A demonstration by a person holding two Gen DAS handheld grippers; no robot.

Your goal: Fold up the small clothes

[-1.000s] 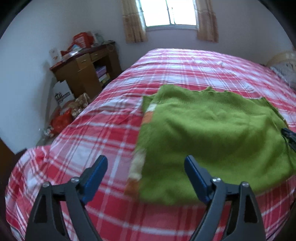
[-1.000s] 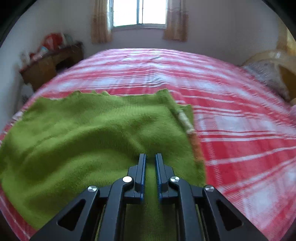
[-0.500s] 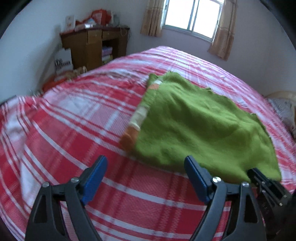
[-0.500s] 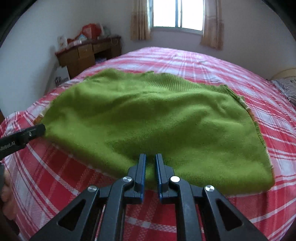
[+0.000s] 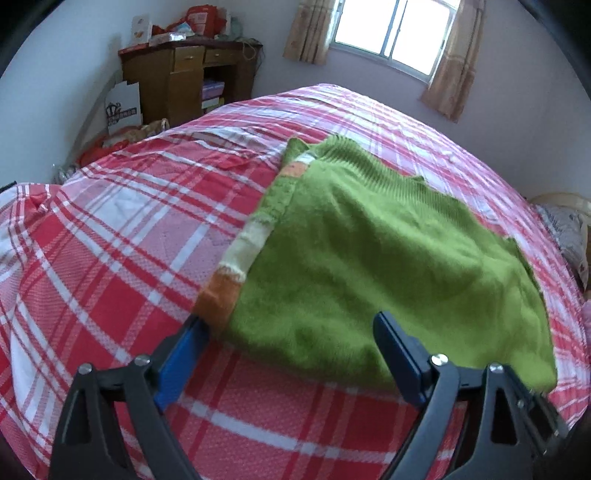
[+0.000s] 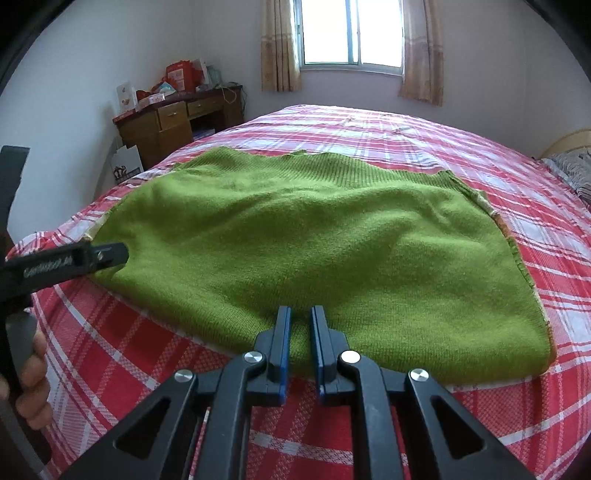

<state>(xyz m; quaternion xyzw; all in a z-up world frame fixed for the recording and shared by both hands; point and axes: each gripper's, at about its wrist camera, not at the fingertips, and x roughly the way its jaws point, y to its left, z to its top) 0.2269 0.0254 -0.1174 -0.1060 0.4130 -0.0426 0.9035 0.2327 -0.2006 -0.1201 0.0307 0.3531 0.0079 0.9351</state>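
One green knitted sweater point(image 6: 317, 236) on one red plaid bed point(image 6: 480, 155); two grippers (left point(image 5: 290, 343), right point(image 6: 300, 328)); one wooden desk point(image 6: 177, 122); one window point(image 6: 351, 33); two curtains point(image 6: 279, 48).

A green knitted sweater point(image 6: 314, 243) lies spread flat on a red-and-white plaid bedspread point(image 6: 480, 413). The right gripper point(image 6: 300, 321) sits at the sweater's near edge, its blue-padded jaws nearly closed with only a narrow gap, and whether they pinch the knit cannot be told. At left, the left gripper point(image 6: 110, 254) reaches the sweater's left edge. A wooden desk point(image 6: 173, 122) stands far left, below a curtained window point(image 6: 351, 33).
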